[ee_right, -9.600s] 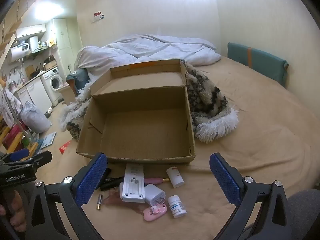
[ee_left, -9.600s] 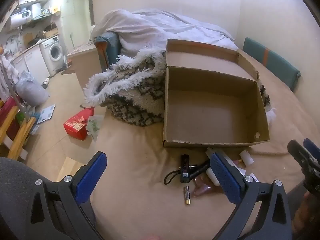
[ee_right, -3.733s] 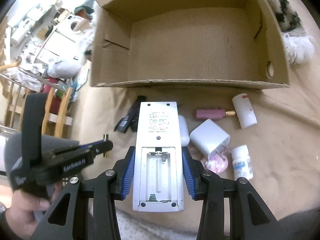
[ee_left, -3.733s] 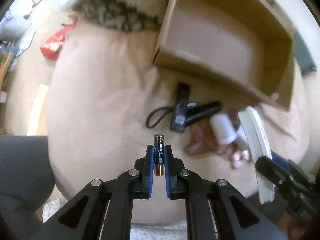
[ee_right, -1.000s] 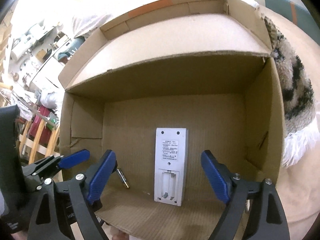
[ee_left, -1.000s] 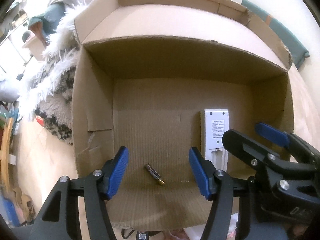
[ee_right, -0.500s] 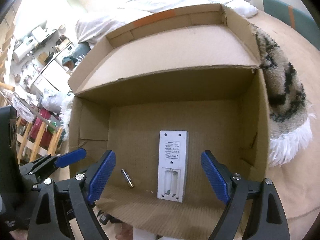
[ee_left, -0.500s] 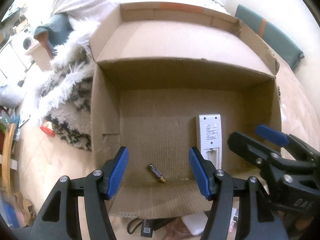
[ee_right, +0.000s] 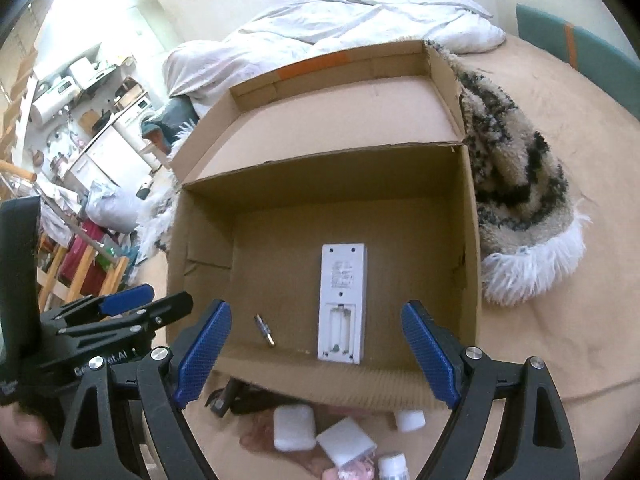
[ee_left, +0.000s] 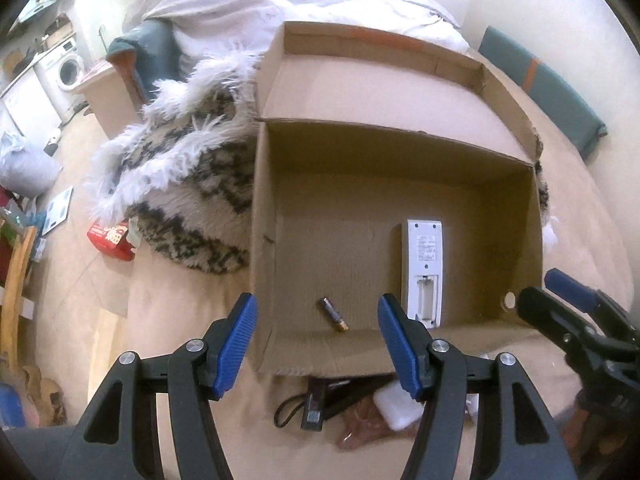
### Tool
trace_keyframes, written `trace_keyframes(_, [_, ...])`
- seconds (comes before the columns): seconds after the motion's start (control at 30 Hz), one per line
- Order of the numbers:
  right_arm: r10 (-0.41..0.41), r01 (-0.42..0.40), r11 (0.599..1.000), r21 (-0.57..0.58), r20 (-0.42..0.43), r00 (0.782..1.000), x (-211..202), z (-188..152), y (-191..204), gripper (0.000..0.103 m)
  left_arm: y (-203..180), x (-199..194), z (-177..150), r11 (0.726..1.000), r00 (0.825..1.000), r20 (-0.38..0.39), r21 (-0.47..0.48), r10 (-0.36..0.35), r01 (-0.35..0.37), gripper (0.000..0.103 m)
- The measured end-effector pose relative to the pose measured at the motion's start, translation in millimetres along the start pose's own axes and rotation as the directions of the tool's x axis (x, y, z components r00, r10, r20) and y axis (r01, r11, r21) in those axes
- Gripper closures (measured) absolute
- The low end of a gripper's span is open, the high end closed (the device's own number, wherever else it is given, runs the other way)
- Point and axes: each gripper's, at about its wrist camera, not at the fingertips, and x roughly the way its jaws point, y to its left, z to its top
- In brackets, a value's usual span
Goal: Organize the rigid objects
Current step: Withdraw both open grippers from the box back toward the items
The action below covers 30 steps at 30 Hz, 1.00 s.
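Observation:
An open cardboard box [ee_left: 496, 208] [ee_right: 470, 240] sits on the beige bed. Inside lie a white remote [ee_left: 423, 270] [ee_right: 342, 300], back side up with its battery bay open, and a small battery [ee_left: 333, 314] [ee_right: 265, 330]. My left gripper [ee_left: 318, 340] is open and empty, above the box's near wall. My right gripper [ee_right: 316, 354] is open and empty, just in front of the remote. Loose items lie before the box: a black device with a cord [ee_left: 314, 408], white blocks [ee_right: 293, 427] [ee_right: 346, 446], a small white bottle [ee_right: 394, 467].
A shaggy patterned blanket [ee_left: 188, 184] [ee_right: 516, 208] lies behind and beside the box. White bedding [ee_right: 340, 24] is piled at the back. The bed's left edge drops to the floor, where a red package [ee_left: 110, 236] lies.
Both grippers have pulled back and up from the box. The remote and the battery stay in the box, and the loose items in front of it have come into view.

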Motion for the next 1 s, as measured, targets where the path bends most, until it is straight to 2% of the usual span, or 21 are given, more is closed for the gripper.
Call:
trace_keyframes(0.27, [0.008,-0.008,1.000,0.001,-0.003,1.000,-26,-21,2,0.011,26,-16,-22,0.998,1.000,0.003,-0.059,0.017,-0.017,0.044])
trace_keyframes(0.47, [-0.004,0.004,1.000,0.026,-0.033,0.999,-31,-42,-7,0.011,37,-10,-41,0.996,0.999,-0.032,-0.087,0.017,-0.020,0.044])
trace_keyframes(0.63, [0.002,0.004,0.994,0.105,-0.051,0.999,-29,-55,-24,0.011,44,-1,-52,0.995,0.999,-0.046,-0.097,0.027,-0.031,0.044])
trace_keyframes(0.83, [-0.021,0.031,0.994,0.103,-0.096,0.995,-20,-61,-35,0.011,52,6,-60,0.995,0.997,-0.073,-0.098,0.015,-0.022,0.044])
trace_keyframes(1.0, [-0.020,0.038,0.990,0.135,-0.132,0.991,-13,-66,-43,0.011,68,19,-63,0.984,0.992,-0.124,-0.170,0.023,-0.044,0.044])
